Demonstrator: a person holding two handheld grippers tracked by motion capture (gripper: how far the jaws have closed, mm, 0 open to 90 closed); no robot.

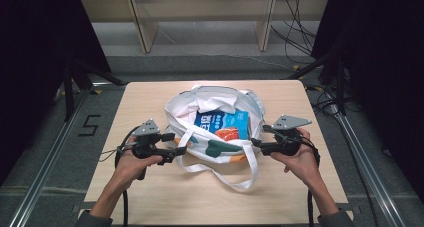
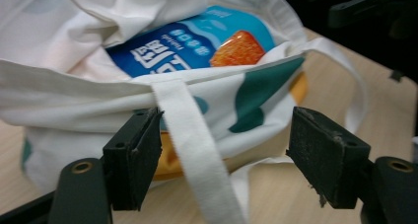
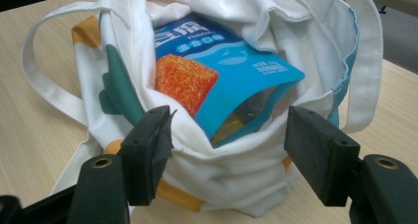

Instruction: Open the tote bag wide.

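Observation:
A white cloth tote bag (image 1: 212,112) with green and orange patches lies open on the wooden table (image 1: 150,187). Inside it rests a blue snack packet (image 1: 222,124) with an orange picture. My left gripper (image 1: 181,148) stands open at the bag's near left rim, a white handle strap (image 2: 197,155) running between its jaws. My right gripper (image 1: 255,143) is open at the bag's right rim. The left gripper view has the bag (image 2: 74,100) and packet (image 2: 197,41) close ahead. In the right gripper view the packet (image 3: 231,71) sticks out of the bag mouth (image 3: 236,165).
A loose handle loop (image 1: 240,179) trails toward the table's near edge. Bare tabletop lies left, right and near of the bag. Beyond the far edge stand wooden shelf legs (image 1: 142,27) and cables (image 1: 300,32) on the floor. Dark frames flank both sides.

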